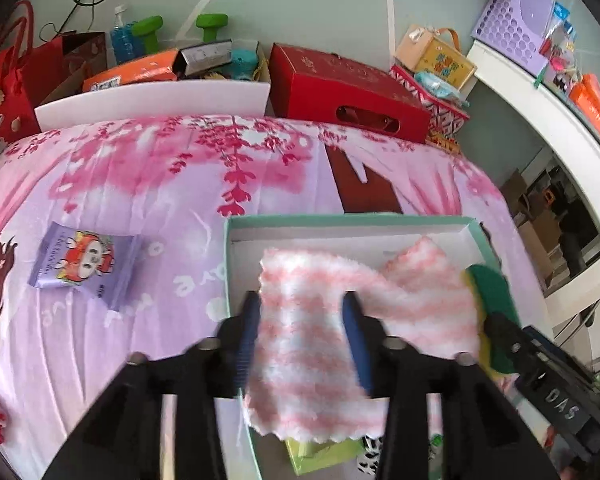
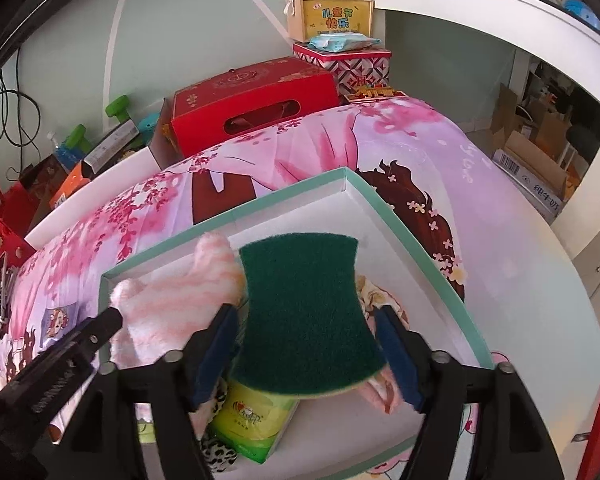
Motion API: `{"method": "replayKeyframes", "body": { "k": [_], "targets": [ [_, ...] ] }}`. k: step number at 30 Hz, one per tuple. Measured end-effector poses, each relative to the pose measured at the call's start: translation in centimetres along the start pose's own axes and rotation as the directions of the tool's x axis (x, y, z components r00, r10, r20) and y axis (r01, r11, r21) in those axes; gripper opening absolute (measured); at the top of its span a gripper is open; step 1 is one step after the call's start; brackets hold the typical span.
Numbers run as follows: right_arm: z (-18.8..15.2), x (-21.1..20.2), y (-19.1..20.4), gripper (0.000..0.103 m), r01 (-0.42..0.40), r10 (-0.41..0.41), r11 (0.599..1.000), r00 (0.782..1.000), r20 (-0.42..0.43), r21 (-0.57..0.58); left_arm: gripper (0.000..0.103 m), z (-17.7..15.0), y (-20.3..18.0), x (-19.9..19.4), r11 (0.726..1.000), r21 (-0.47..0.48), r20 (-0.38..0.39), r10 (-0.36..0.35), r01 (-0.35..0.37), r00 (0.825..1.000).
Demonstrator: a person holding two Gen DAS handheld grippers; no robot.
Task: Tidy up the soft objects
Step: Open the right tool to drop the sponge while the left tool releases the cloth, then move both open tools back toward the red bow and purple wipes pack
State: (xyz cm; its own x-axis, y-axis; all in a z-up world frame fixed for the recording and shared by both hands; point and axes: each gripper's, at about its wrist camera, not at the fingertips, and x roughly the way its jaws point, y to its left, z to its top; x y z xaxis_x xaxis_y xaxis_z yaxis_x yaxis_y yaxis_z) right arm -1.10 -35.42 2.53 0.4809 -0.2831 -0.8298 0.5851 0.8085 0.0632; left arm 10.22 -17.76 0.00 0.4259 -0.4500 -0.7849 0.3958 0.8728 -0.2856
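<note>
Left gripper (image 1: 300,320) parted over cloth (image 1: 352,320) | right gripper (image 2: 306,340) parted beside sponge (image 2: 304,312) | both in box (image 2: 400,228) | bed room left | cloth's near end hidden.

light: bright, even daylight | shadows: soft | edges: strong fisheye warp, dark corners | blur: slight

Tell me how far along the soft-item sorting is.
Done: a green tissue pack already lies in the teal box. In hand: the pink cloth between the left gripper fingers, the green sponge between the right gripper fingers, both over the box. Left: the purple wipes packet on the bedsheet.
</note>
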Motion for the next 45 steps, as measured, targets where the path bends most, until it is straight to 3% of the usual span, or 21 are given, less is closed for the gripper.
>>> {"method": "replayKeyframes", "body": {
  "k": [6, 10, 15, 18, 25, 30, 41, 45],
  "targets": [
    [-0.1, -1.1, 0.5, 0.082, -0.002, 0.002, 0.999, 1.000, 0.002, -0.036, 0.068, 0.3, 0.7, -2.5, 0.999, -0.029, 0.020, 0.024, -0.023, 1.000],
    [-0.2, -1.9, 0.6, 0.096, -0.001, 0.002, 0.999, 1.000, 0.015, -0.042, 0.072, 0.2, 1.9, -3.1, 0.992, -0.058, -0.001, 0.112, -0.112, 0.994],
    [-0.1, -2.3, 0.7, 0.103, 0.008, -0.007, 0.998, 1.000, 0.018, -0.057, 0.092, -0.2, 3.9, -3.0, 0.968, -0.083, -0.032, 0.235, -0.237, 0.971],
    [-0.1, -2.6, 1.0, 0.103, 0.011, -0.009, 0.997, 1.000, 0.027, -0.072, 0.094, -0.4, 5.0, -3.0, 0.952, -0.104, -0.036, 0.286, -0.288, 0.957],
    [-0.1, -3.8, 2.0, 0.103, 0.001, 0.004, 0.996, 0.999, 0.052, -0.086, 0.094, -0.6, 7.0, -4.5, 0.939, -0.152, -0.030, 0.306, -0.307, 0.951],
    [-0.2, -5.5, 3.7, 0.103, -0.047, 0.056, 0.994, 0.994, 0.096, -0.095, 0.094, -0.4, 8.5, -6.7, 0.932, -0.177, -0.005, 0.322, -0.317, 0.947],
    [-1.9, -6.9, 11.0, 0.103, -0.155, 0.177, 0.969, 0.979, 0.100, -0.192, 0.094, -1.2, 15.6, -13.3, 0.863, -0.246, 0.034, 0.462, -0.441, 0.886],
    [-3.0, -7.1, 13.8, 0.103, -0.191, 0.217, 0.952, 0.972, 0.087, -0.240, 0.094, -2.2, 17.5, -14.8, 0.848, -0.293, 0.024, 0.467, -0.441, 0.884]
  ]
}}
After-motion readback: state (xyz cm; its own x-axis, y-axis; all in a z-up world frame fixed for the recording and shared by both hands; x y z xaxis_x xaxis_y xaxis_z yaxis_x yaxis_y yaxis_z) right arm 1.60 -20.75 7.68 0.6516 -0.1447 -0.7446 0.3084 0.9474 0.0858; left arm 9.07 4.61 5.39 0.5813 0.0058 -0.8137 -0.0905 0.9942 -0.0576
